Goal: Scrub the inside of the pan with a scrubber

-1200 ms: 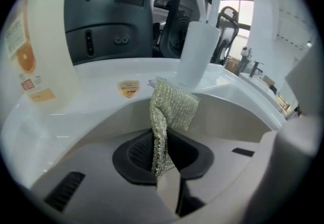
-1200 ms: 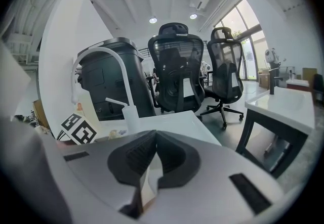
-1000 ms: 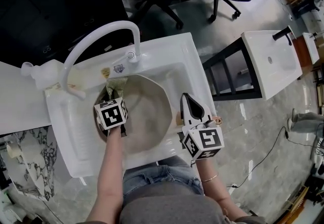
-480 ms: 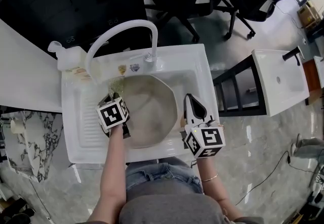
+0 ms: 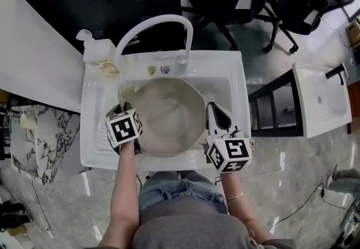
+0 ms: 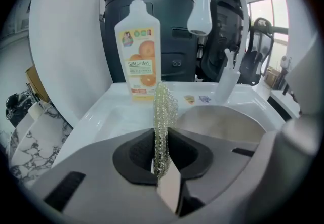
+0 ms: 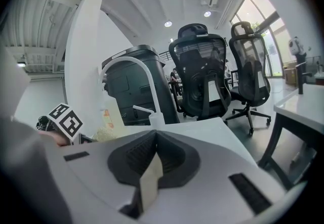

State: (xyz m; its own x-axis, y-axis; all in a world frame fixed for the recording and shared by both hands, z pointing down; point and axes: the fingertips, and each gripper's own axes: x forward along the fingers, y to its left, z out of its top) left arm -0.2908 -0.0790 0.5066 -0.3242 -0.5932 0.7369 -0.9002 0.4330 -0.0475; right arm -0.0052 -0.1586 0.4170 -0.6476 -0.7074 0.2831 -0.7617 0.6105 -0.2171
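Soap bottle (image 6: pixel 137 41), faucet (image 6: pixel 200 10) beyond pinched scrubber (image 6: pixel 163 112)

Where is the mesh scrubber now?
Left gripper view: the pale-green mesh scrubber stands clamped in the left gripper, just left of the grey round pan, before the white soap bottle.

Pan (image 5: pixel 169 116) fills the sink (image 5: pixel 236 73) — faucet (image 5: pixel 163 17) arches over its back-left rim.

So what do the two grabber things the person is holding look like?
Each is a pair of grey tongs with black ridged pads inside, the left gripper and the right gripper alike. Each carries a white cube printed with black square markers. The forearms are bare, and a thin bracelet circles the right wrist.
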